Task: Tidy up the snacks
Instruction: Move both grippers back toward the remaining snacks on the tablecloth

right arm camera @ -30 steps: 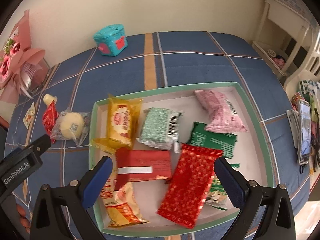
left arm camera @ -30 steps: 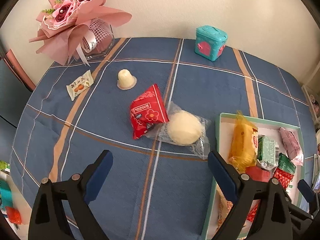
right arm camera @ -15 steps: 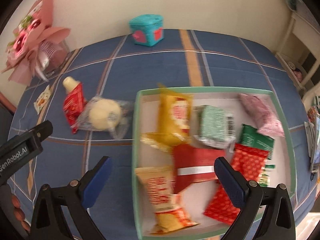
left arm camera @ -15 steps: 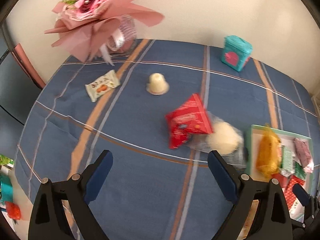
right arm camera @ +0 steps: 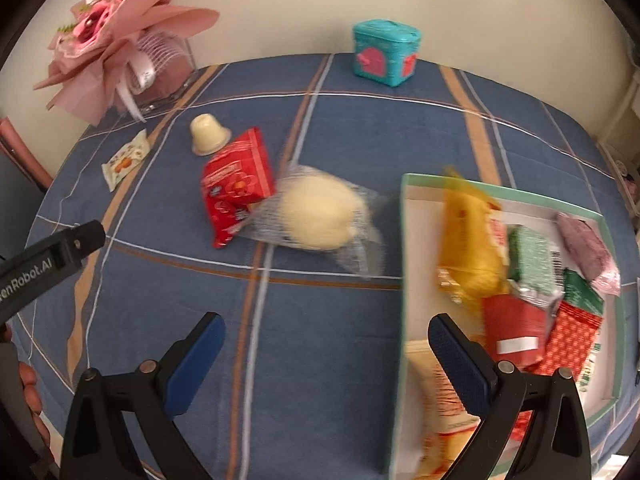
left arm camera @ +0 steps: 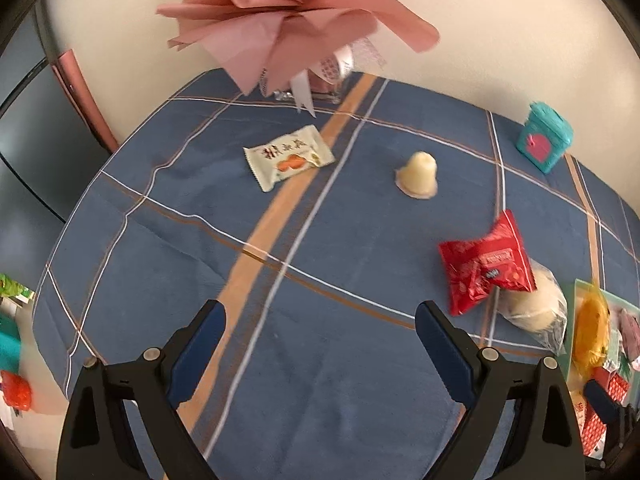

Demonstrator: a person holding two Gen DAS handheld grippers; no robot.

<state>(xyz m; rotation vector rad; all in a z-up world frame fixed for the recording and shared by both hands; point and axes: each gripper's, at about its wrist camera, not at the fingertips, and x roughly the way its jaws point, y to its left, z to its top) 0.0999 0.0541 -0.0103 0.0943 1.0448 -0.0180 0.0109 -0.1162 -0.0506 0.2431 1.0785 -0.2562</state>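
Observation:
Loose snacks lie on the blue plaid tablecloth: a white packet [left arm camera: 288,157] [right arm camera: 125,163], a cream jelly cup [left arm camera: 417,174] [right arm camera: 208,133], a red packet [left arm camera: 485,267] [right arm camera: 236,188] and a bagged round bun [left arm camera: 534,309] [right arm camera: 320,216] touching it. A teal-rimmed tray [right arm camera: 404,264] [left arm camera: 578,292] at the right holds several packets. My left gripper [left arm camera: 320,332] is open and empty above bare cloth, short of the white packet. My right gripper [right arm camera: 326,344] is open and empty, over cloth beside the tray's left rim.
A pink bouquet in a clear vase [left arm camera: 296,12] [right arm camera: 124,48] stands at the far left of the table. A teal box [left arm camera: 544,142] [right arm camera: 385,53] stands by the far wall. The table's left edge [left arm camera: 72,240] drops off to the floor.
Both grippers swung left. The left view now centres on the white packet and jelly cup; the right view moved from over the tray to the cloth beside it. Both stayed open.

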